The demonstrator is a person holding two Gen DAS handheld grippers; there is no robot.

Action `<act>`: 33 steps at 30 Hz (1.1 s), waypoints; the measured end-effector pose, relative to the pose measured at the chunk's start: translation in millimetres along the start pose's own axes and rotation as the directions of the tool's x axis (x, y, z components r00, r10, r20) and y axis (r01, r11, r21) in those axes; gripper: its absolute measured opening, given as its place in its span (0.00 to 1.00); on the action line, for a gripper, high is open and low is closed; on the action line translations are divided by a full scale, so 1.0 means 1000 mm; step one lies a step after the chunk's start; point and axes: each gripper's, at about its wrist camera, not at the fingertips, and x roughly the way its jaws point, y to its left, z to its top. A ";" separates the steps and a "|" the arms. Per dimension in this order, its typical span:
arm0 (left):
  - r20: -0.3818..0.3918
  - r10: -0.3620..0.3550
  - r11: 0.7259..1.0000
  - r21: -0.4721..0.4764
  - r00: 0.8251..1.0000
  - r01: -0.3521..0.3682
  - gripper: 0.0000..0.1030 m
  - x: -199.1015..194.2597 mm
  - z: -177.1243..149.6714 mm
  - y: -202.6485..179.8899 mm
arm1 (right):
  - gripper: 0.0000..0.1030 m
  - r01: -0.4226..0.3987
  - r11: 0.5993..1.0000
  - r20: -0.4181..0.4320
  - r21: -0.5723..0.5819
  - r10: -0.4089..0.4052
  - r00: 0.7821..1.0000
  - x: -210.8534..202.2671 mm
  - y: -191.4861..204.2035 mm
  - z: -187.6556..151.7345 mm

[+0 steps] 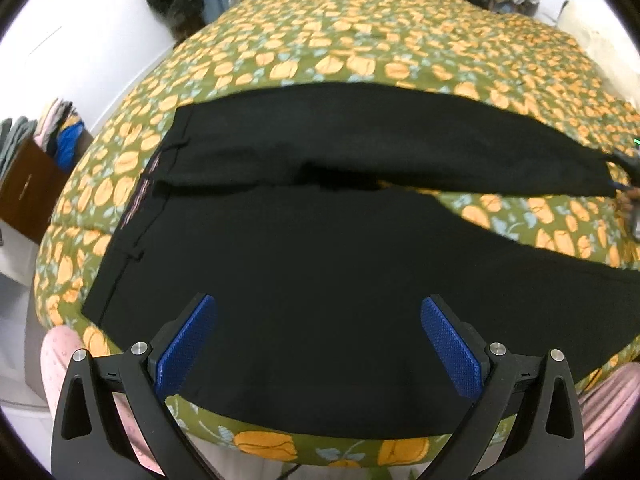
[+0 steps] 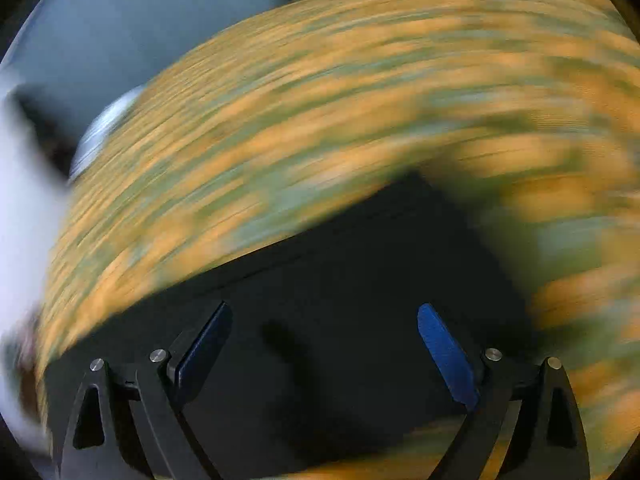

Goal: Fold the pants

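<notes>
left wrist view: black pants [image 1: 320,248] spread flat on floral bedspread [image 1: 360,60], long axis running left-right, waistband at left, 2 legs fanning toward right. left gripper [image 1: 318,340] hovering over near leg, jaws wide apart, holding nothing. right gripper [image 1: 630,184] seen at far leg's hem, state unclear here.

right wrist view: heavily motion-blurred. right gripper [image 2: 324,344] spread wide above black fabric [image 2: 340,280], nothing clamped.

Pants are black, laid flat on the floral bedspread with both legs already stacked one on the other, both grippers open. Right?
Not quite. The legs are not stacked: the left wrist view shows the pants spread open, the two legs diverging with floral bedspread between them. The rest holds: black pants, left gripper and right gripper both open.
</notes>
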 end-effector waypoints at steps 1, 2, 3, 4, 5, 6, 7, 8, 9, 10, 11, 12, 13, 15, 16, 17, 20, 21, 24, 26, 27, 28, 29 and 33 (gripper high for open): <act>-0.004 -0.005 1.000 0.001 1.000 0.005 0.99 0.002 -0.001 -0.003 | 0.91 0.023 0.999 0.041 0.023 -0.024 0.999 -0.024 -0.021 0.001; -0.005 -0.015 1.000 0.005 1.000 0.015 0.99 0.003 -0.001 -0.005 | 0.91 -0.014 1.000 0.070 0.019 0.013 0.997 -0.042 -0.028 -0.002; -0.004 -0.032 0.999 0.016 0.999 0.032 0.99 0.005 -0.002 -0.012 | 0.91 -0.085 0.996 0.097 -0.003 0.085 0.992 -0.067 -0.032 -0.016; -0.005 -0.045 0.999 0.027 0.999 0.045 0.99 0.006 -0.002 -0.018 | 0.92 -0.133 0.991 0.101 -0.024 0.134 0.986 -0.084 -0.029 -0.032; -0.008 -0.065 0.997 0.045 0.998 0.065 0.99 0.009 -0.002 -0.027 | 0.94 -0.221 0.974 0.080 -0.056 0.225 0.971 -0.108 -0.021 -0.065; -0.011 -0.092 0.993 0.069 0.996 0.092 0.99 0.011 -0.002 -0.037 | 0.95 -0.296 0.953 0.051 -0.070 0.300 0.952 -0.121 -0.012 -0.096; -0.008 -0.125 0.987 0.102 0.992 0.126 0.99 0.014 -0.002 -0.052 | 0.95 -0.359 0.930 0.022 -0.075 0.362 0.932 -0.129 0.000 -0.124; -0.002 -0.155 0.979 0.137 0.988 0.154 0.99 0.015 -0.003 -0.065 | 0.96 -0.437 0.896 -0.022 -0.075 0.437 0.899 -0.140 0.013 -0.161; 0.005 -0.188 0.966 0.180 0.982 0.184 0.99 0.017 -0.004 -0.080 | 0.96 -0.499 0.864 -0.063 -0.068 0.495 0.867 -0.145 0.027 -0.198; 0.014 -0.219 0.950 0.231 0.976 0.210 0.99 0.019 -0.006 -0.096 | 0.96 -0.549 0.834 -0.110 -0.052 0.541 0.834 -0.150 0.041 -0.238; 0.023 -0.238 0.933 0.282 0.971 0.222 0.99 0.023 -0.009 -0.109 | 0.96 -0.559 0.828 -0.134 -0.043 0.550 0.825 -0.150 0.048 -0.265; 0.031 -0.238 0.920 0.328 0.971 0.215 0.99 0.029 -0.012 -0.118 | 0.96 -0.559 0.829 -0.157 -0.029 0.549 0.821 -0.149 0.056 -0.295; 0.032 -0.220 0.915 0.353 0.975 0.195 0.99 0.036 -0.012 -0.119 | 0.96 -0.552 0.834 -0.171 -0.011 0.543 0.822 -0.147 0.059 -0.314; 0.028 -0.095 0.926 0.370 0.995 0.078 0.99 0.057 -0.018 -0.108 | 0.96 -0.497 0.867 -0.169 0.027 0.494 0.853 -0.144 0.058 -0.341; 0.009 -0.001 0.939 0.345 1.000 -0.002 1.00 0.071 -0.020 -0.089 | 0.96 -0.487 0.873 -0.153 0.031 0.485 0.861 -0.146 0.058 -0.343; -0.022 0.049 0.952 0.302 0.999 -0.040 1.00 0.079 -0.021 -0.067 | 0.96 -0.484 0.875 -0.139 0.028 0.483 0.865 -0.147 0.058 -0.343; -0.072 0.001 1.000 0.017 0.997 0.001 1.00 0.078 -0.020 0.028 | 0.96 -0.481 0.875 -0.148 0.054 0.484 0.863 -0.137 0.057 -0.338; -0.084 0.054 0.996 -0.064 0.995 -0.060 1.00 0.075 -0.021 0.062 | 0.96 -0.482 0.873 -0.148 0.069 0.487 0.861 -0.132 0.056 -0.337; -0.097 0.165 0.973 -0.145 0.981 -0.178 0.99 0.065 -0.025 0.113 | 0.98 -0.468 0.882 -0.139 0.043 0.470 0.872 -0.130 0.055 -0.327; -0.093 0.194 0.959 -0.193 0.977 -0.209 0.99 0.056 -0.025 0.134 | 1.00 -0.437 0.900 -0.130 -0.007 0.432 0.892 -0.131 0.063 -0.330; -0.082 0.178 0.959 -0.207 0.981 -0.192 0.99 0.052 -0.021 0.139 | 1.00 -0.420 0.907 -0.124 -0.026 0.414 0.902 -0.131 0.067 -0.331; -0.062 0.148 0.964 -0.216 0.987 -0.158 0.99 0.049 -0.014 0.139 | 1.00 -0.406 0.913 -0.117 -0.041 0.399 0.909 -0.133 0.068 -0.333; -0.038 0.114 0.970 -0.214 0.993 -0.120 0.99 0.047 -0.004 0.136 | 1.00 -0.396 0.917 -0.111 -0.053 0.389 0.915 -0.134 0.070 -0.335; 0.067 0.031 0.988 -0.154 0.997 -0.021 0.99 0.046 0.055 0.102 | 1.00 -0.399 0.915 -0.107 -0.057 0.392 0.914 -0.132 0.068 -0.336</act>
